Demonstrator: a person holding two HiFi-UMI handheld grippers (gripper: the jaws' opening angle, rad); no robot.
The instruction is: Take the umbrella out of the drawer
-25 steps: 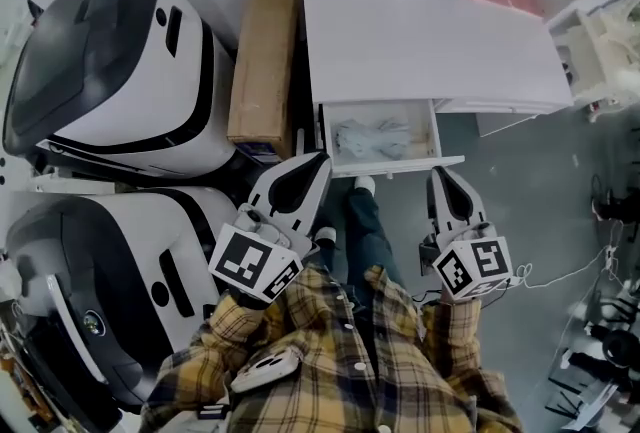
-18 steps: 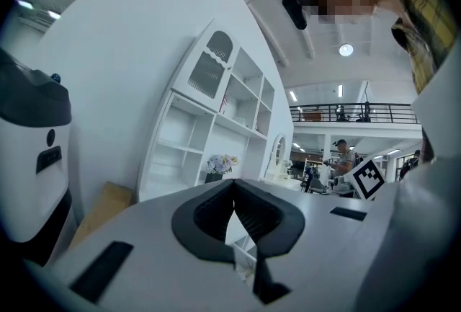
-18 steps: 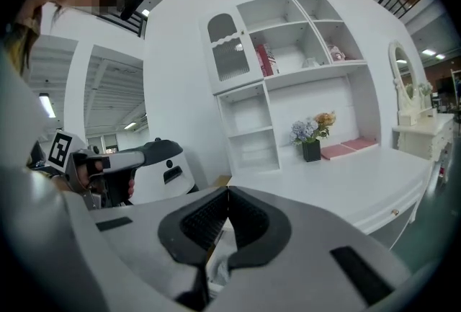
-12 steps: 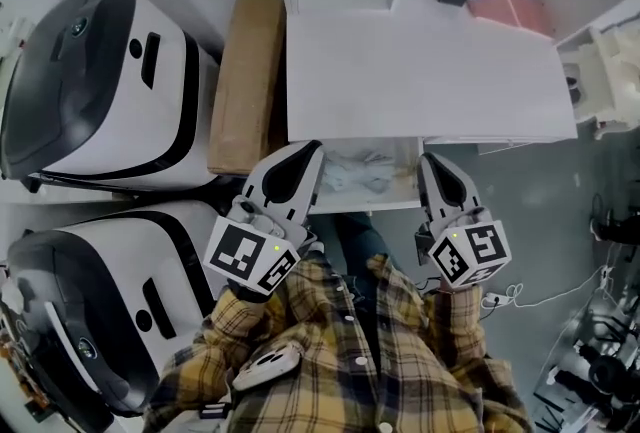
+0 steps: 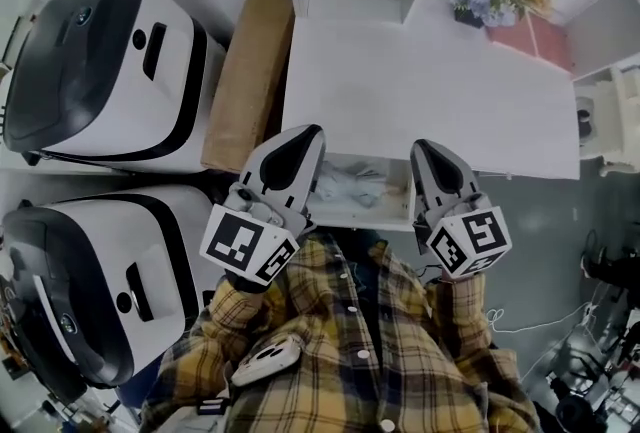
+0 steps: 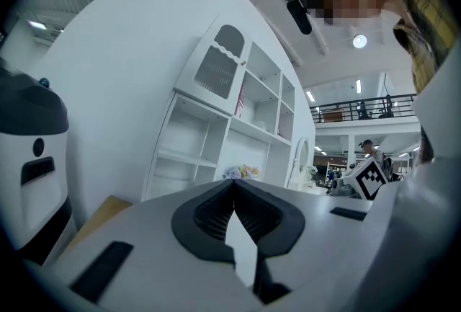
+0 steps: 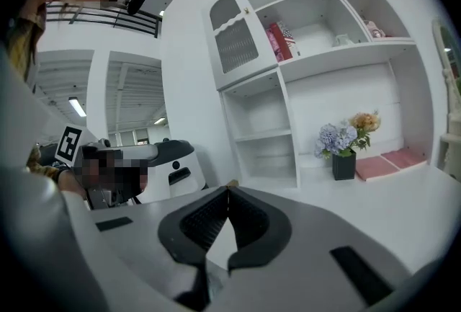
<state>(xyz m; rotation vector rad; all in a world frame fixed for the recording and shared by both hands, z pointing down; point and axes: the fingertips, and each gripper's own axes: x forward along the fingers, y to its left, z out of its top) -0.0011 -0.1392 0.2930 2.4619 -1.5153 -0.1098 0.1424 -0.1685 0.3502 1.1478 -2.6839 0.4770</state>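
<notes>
The white drawer (image 5: 352,214) stands pulled out from under the white desk (image 5: 430,86). In it lies the umbrella (image 5: 352,183), a folded pale blue bundle, partly hidden by the desk edge. My left gripper (image 5: 309,133) is shut and empty, its tip over the drawer's left end. My right gripper (image 5: 424,147) is shut and empty, its tip over the drawer's right end. In the left gripper view the left gripper (image 6: 233,182) has its jaws met at the tip. The right gripper (image 7: 227,189) looks the same in its own view. Neither gripper view shows the umbrella.
Two big white-and-black machines (image 5: 105,61) (image 5: 95,271) fill the left side. A cardboard box (image 5: 247,76) stands between them and the desk. A flower vase (image 5: 482,1) and a pink box (image 5: 530,39) sit at the desk's back, below open shelves (image 7: 266,134).
Both grippers moved toward the desk, from short of the drawer front to its two ends. They stayed shut and empty. The desk now hides more of the drawer.
</notes>
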